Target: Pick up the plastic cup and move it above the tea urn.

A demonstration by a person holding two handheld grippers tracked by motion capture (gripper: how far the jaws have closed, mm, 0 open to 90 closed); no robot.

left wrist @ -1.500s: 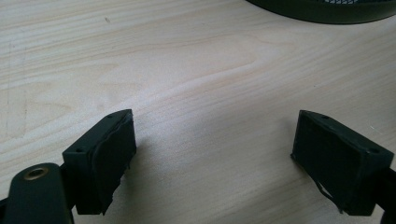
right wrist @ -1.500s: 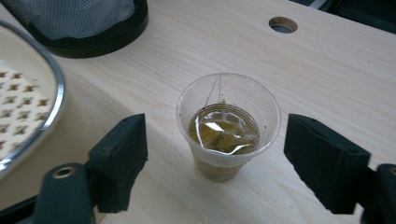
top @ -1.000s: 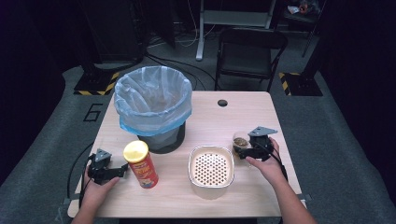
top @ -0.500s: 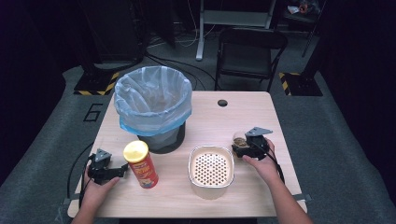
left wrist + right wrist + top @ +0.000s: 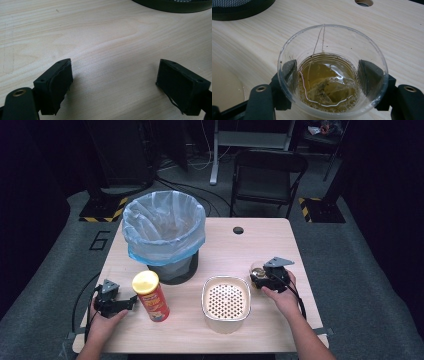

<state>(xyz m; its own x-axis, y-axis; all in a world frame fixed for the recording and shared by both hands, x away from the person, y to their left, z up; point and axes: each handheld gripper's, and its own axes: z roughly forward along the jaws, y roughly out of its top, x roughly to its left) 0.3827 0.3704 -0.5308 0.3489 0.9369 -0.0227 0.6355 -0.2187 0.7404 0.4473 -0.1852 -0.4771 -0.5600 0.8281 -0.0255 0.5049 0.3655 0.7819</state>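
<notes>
Lined bin (image 5: 163, 232), red can (image 5: 150, 296), perforated container (image 5: 226, 303) on table (image 5: 260, 245).

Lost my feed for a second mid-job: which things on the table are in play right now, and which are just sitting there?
In play:
- clear plastic cup with tea and a tea bag, between the right gripper jaws
- perforated strainer bowl, probably
- lined trash bin, probably

Sitting there:
- chips can
- left gripper, open over bare table

This looks like a lab or recording studio set up for tabletop trials. A small light-wood table (image 5: 280, 250) with a cable hole (image 5: 238, 230) stands on grey carpet; at 12 o'clock sit a black folding chair (image 5: 267, 175) and loose cables, with hazard-striped bases at 10 and 2 o'clock, amid dark surroundings.
</notes>
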